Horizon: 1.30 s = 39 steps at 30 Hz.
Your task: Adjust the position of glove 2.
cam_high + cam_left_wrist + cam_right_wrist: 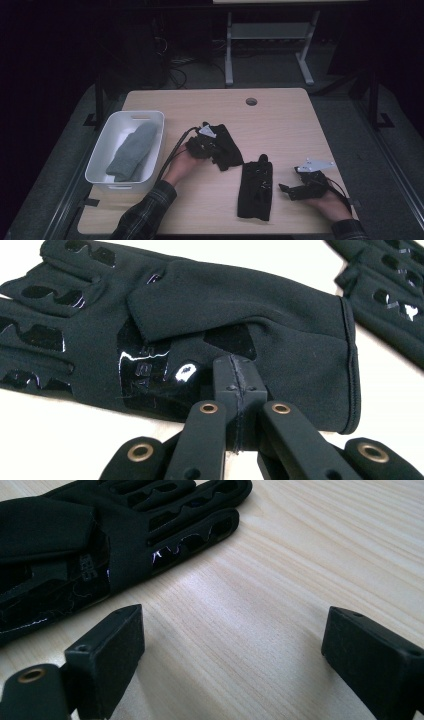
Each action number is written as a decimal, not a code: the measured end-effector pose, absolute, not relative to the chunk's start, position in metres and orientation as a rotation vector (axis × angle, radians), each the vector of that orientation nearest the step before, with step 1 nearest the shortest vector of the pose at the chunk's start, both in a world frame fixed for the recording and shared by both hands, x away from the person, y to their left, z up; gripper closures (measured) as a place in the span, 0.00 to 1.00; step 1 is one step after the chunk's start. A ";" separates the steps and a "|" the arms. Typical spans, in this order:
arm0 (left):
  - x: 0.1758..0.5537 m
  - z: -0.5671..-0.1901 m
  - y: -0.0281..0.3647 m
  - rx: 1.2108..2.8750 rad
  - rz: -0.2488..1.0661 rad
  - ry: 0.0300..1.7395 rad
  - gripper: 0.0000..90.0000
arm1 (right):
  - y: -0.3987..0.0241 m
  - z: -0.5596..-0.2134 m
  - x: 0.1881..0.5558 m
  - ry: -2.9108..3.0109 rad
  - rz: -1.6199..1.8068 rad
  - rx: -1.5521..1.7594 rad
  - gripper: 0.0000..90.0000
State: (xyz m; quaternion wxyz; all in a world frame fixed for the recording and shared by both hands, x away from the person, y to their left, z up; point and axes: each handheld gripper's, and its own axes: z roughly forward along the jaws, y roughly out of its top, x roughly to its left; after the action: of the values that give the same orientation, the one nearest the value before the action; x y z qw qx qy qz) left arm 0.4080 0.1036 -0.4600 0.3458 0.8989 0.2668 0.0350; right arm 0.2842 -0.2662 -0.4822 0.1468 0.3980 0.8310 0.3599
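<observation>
A black glove (227,147) lies palm up near the table's middle; in the left gripper view the glove (200,315) has its cuff at the right and its thumb folded over. My left gripper (202,145) (235,375) is shut, its tips pinching the palm fabric. A second black glove (256,187) (390,290) (100,530) lies flat near the front edge. To the right of the second glove, my right gripper (287,190) (232,630) rests on the table, open, with bare wood between its jaws.
A white bin (150,115) at the table's left holds a grey mitten (132,150). The wooden table (280,125) has a round cable hole (251,101) near its far edge. A metal desk frame (267,45) stands beyond the table on the dark floor.
</observation>
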 end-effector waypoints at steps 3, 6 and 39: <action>0.402 -0.460 0.112 2.338 0.089 0.692 1.00 | -0.266 -0.482 0.284 2.392 1.034 1.143 0.11; 0.394 -0.460 0.116 2.332 0.079 0.697 1.00 | -0.266 -0.482 0.284 2.390 1.035 1.148 0.11; 0.290 -0.451 0.139 2.403 -0.142 0.430 0.99 | -0.263 -0.473 0.285 2.408 1.042 1.128 0.33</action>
State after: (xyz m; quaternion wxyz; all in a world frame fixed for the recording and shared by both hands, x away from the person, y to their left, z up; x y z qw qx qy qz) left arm 0.2901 0.1389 -0.4513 0.3412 0.9238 0.1652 -0.0544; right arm 0.2848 -0.2627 -0.4725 0.1422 0.3909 0.8346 0.3612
